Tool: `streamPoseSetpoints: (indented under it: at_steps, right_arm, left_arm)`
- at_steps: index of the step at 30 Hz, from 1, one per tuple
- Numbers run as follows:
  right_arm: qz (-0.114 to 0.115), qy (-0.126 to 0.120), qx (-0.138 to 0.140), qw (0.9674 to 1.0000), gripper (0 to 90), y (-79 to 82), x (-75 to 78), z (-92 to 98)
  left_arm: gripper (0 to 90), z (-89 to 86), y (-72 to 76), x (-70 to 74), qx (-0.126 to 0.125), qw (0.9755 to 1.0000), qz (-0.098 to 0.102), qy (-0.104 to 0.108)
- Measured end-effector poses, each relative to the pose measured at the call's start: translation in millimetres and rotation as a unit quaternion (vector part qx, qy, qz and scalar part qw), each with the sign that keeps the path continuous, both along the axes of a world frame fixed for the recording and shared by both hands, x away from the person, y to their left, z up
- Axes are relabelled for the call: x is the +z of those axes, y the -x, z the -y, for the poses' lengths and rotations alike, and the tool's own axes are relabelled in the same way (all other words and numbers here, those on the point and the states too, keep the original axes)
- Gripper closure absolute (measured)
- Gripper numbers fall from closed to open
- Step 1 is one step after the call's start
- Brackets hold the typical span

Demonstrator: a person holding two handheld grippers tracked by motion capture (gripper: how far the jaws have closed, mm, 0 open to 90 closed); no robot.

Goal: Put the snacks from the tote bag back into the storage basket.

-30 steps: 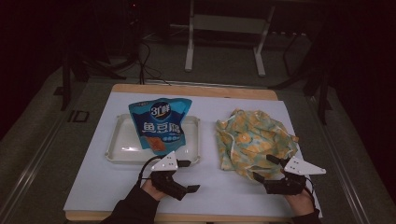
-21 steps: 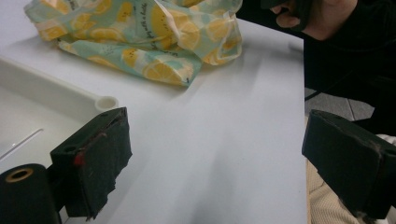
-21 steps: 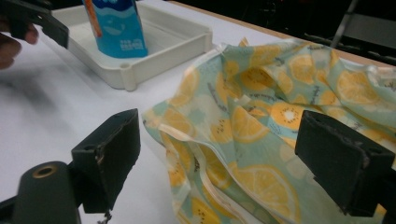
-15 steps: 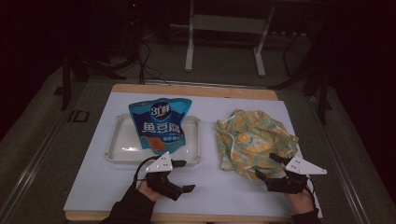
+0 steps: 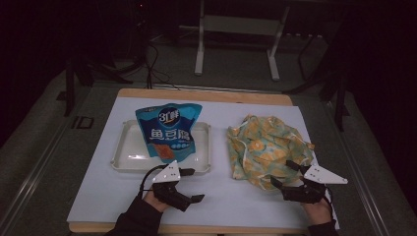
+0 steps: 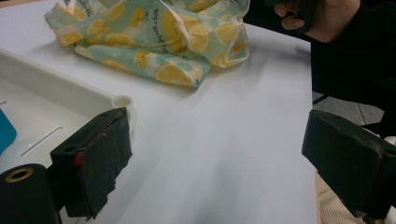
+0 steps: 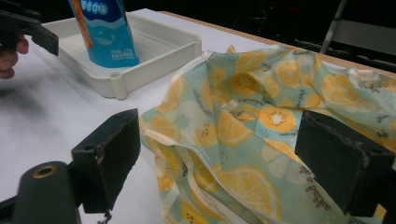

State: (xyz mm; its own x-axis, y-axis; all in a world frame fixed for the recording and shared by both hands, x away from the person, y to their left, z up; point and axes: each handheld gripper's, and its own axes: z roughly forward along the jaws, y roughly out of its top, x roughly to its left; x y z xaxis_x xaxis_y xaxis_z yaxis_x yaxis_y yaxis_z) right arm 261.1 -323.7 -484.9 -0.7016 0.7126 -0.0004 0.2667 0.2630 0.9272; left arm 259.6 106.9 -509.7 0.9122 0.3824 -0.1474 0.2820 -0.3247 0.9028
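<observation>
A blue snack bag (image 5: 168, 130) stands in a white tray (image 5: 120, 162) at centre left of the table. To the right lies a crumpled lemon-print cloth bag (image 5: 265, 147). My left gripper (image 5: 195, 185) is open and empty just in front of the tray, pointing right. In the left gripper view its wide-apart jaws (image 6: 219, 158) frame bare table, with the tray corner (image 6: 122, 101) beside the left jaw and the cloth bag (image 6: 154, 32) beyond. My right gripper (image 5: 280, 173) is open at the cloth's near edge. In the right gripper view its jaws (image 7: 219, 158) straddle the cloth bag (image 7: 261, 107) without closing on it.
The white sheet (image 5: 98, 196) covers the table almost to its wooden edges. Dark floor, cables and a metal stand (image 5: 236, 29) lie beyond the far edge. The right gripper view also has the tray (image 7: 154, 51), the snack bag (image 7: 105, 28) and the other gripper (image 7: 28, 28).
My left gripper has edged slightly to the left. The right gripper, the bags and the tray stay where they were.
</observation>
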Motion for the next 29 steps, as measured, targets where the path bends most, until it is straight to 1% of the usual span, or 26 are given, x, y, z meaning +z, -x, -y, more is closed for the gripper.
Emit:
streamPoseSetpoints:
  at_steps: [8, 29]
  right_arm:
    - [0.003, 0.004, 0.0, 1.0, 14.1, 0.3, -0.6, -1.0]
    - [0.003, 0.004, 0.0, 1.0, 14.2, -0.9, -2.5, -0.7]
  left_arm:
    - [8.8, 0.5, 0.4, 0.5, -0.003, 1.0, 0.0, 0.001]
    - [8.8, -2.5, 0.0, 2.5, 0.003, 1.0, 0.002, 0.008]
